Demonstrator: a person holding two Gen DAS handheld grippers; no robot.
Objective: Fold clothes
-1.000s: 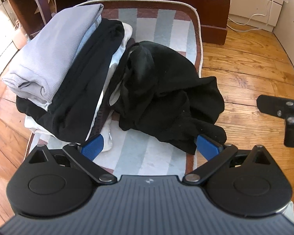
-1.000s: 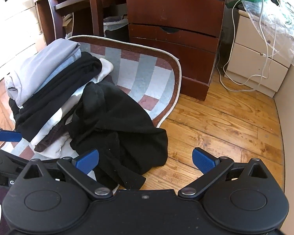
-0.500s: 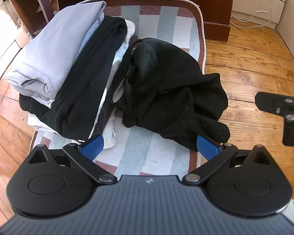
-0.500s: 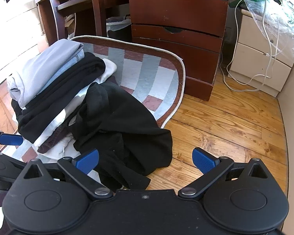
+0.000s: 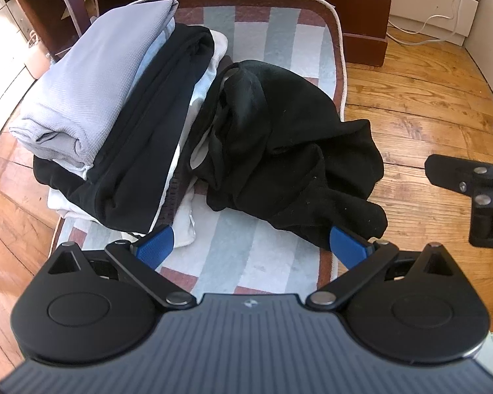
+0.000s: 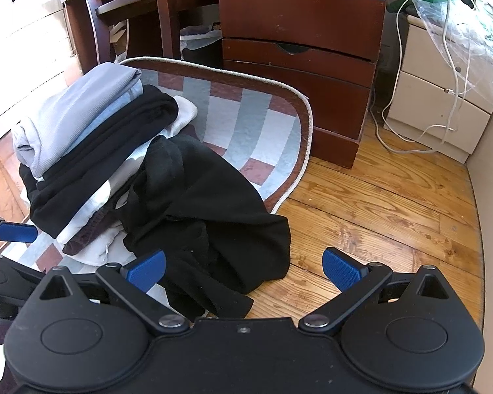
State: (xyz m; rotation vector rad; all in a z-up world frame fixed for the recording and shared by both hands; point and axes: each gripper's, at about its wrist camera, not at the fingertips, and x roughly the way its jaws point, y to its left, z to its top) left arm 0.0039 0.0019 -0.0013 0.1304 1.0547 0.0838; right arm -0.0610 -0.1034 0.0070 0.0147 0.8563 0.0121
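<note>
A crumpled black garment (image 5: 289, 151) lies on a striped rug (image 5: 279, 36), its right part spilling onto the wood floor; it also shows in the right wrist view (image 6: 207, 210). Left of it is a stack of folded clothes (image 5: 108, 108), grey on top, then black and white; the stack shows in the right wrist view too (image 6: 92, 138). My left gripper (image 5: 251, 246) is open and empty above the rug's near end. My right gripper (image 6: 245, 267) is open and empty above the garment's near edge.
A dark wooden dresser (image 6: 309, 49) stands behind the rug. A white cabinet (image 6: 443, 108) with cables and a plastic bag is at the right. Chair legs (image 6: 161, 13) and a desk are at the back left. Wood floor (image 6: 394, 216) lies to the right.
Both grippers have pulled back and risen a little from the clothes. Both stay open. The clothes have not moved.
</note>
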